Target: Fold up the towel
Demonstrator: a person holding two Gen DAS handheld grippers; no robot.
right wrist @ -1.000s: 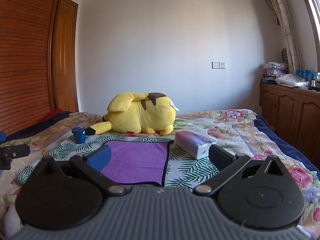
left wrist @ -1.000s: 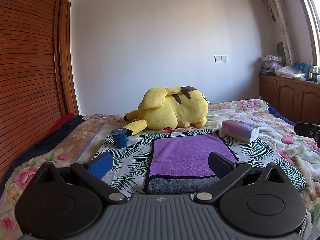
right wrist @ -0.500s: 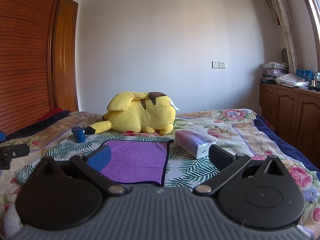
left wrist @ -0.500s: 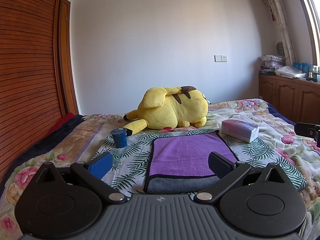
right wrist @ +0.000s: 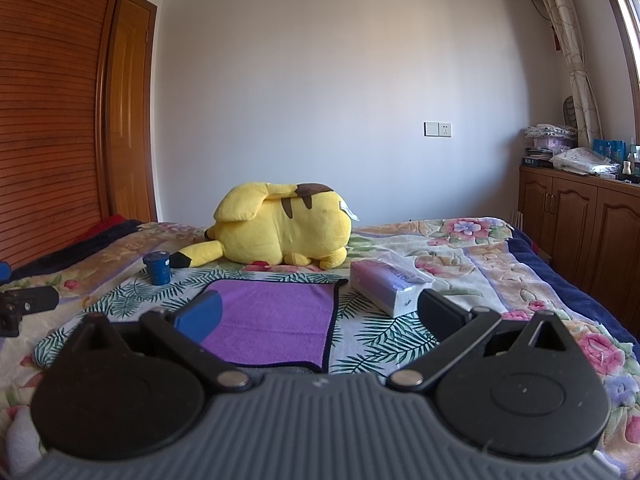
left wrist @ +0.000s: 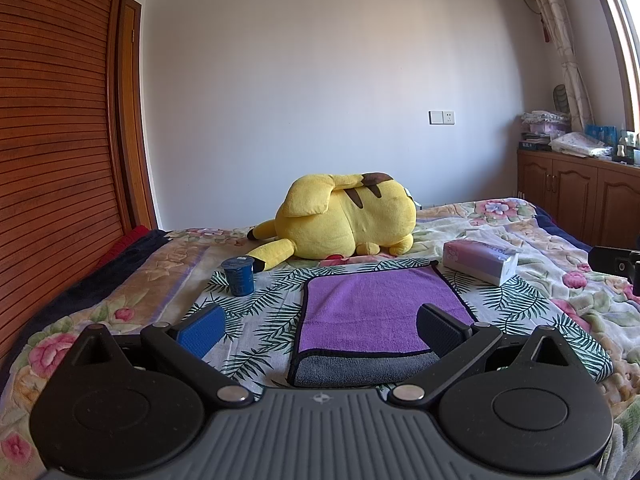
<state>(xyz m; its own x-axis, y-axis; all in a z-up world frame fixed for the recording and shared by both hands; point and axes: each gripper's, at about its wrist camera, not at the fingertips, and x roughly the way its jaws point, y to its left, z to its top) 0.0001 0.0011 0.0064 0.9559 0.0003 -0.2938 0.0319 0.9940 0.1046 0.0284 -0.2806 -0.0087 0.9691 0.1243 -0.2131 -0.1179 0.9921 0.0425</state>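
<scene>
Purple towel (left wrist: 376,312) lies flat on the leaf-print cloth (left wrist: 264,320) spread over the bed (left wrist: 520,232), grey underside showing along its near edge. Left wrist view: left gripper (left wrist: 320,330) sits low at the near end, fingers spread wide, nothing between them. Its blue pad (left wrist: 202,330) hangs over the cloth left of the towel; its black pad (left wrist: 440,330) overlaps the towel's near right corner in the picture, contact not clear. Blue cup (left wrist: 239,276) stands upright far left of the towel, apart from it. Yellow plush (left wrist: 344,220) lies on its side beyond the towel's far edge. Tissue box (left wrist: 480,260) rests just off the far right corner. Part of the other gripper shows at the right edge.

Right wrist view: right gripper (right wrist: 318,318) also spread wide and empty, low over the bed's near end. Towel (right wrist: 280,320) lies ahead and slightly left; the blue pad (right wrist: 200,316) overlaps its near left part, the black pad (right wrist: 440,314) sits right of it, in front of the box (right wrist: 384,284). Cup (right wrist: 157,268) far left, plush (right wrist: 280,232) behind. Wooden cabinet (right wrist: 580,232) stands along the right wall.
</scene>
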